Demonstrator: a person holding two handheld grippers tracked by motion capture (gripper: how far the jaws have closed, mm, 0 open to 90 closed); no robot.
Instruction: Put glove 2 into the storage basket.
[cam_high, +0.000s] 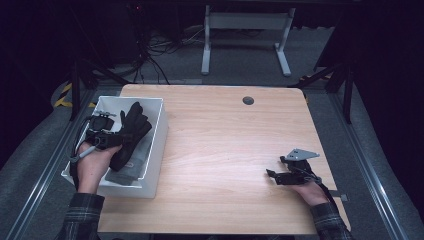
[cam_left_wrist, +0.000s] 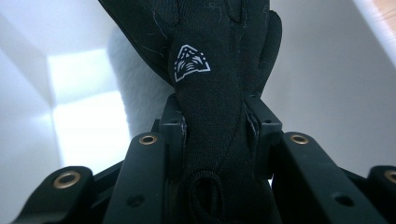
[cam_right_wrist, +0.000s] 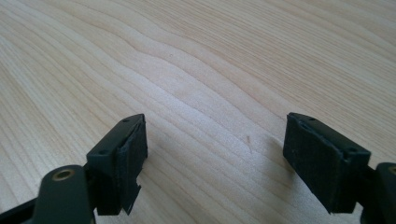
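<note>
A black glove with a small white arrowhead logo hangs over the white bin at the table's left edge. My left gripper is shut on the glove near its cuff, both pads pressing its sides, and the glove's fingers point away from the camera toward the bin's white wall. My right gripper rests low over the bare wood at the table's right front. Its pads stand wide apart with nothing between them, so it is open.
A dark grey folded item lies on the bin's floor under the glove. The wooden table has a round cable grommet near its back edge. A white desk frame stands on the floor behind.
</note>
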